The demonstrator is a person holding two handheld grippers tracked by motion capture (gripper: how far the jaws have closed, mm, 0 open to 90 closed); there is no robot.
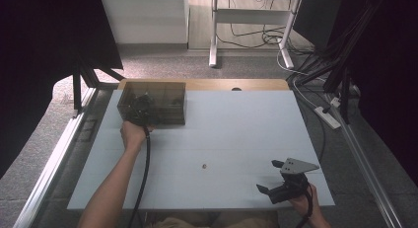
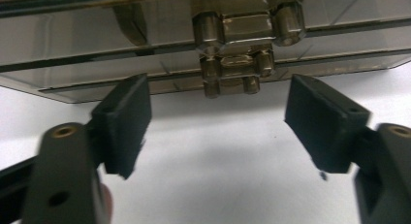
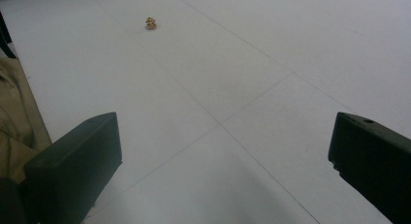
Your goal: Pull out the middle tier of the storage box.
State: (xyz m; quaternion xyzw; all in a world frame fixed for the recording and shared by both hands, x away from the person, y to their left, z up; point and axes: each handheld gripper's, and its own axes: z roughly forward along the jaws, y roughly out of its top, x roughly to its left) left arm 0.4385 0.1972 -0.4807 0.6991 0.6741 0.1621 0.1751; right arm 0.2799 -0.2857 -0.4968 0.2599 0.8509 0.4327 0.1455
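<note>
Over on the left, the left claw is hovering right at the near wall of a smoky transparent plastic box, and its jaws are standing wide apart, holding nothing. In the left gripper view, the box's latch is sitting straight ahead of the claw, just beyond the gap between the two black jaws, with the box's edge running across above them. The person's left hand is gripping the tool just behind it. Moving across the white surface, a small golden object is lying alone, well ahead of the right claw; it's too small to identify. That right claw is hanging near the surface's near edge, jaws spread wide and empty.
</note>
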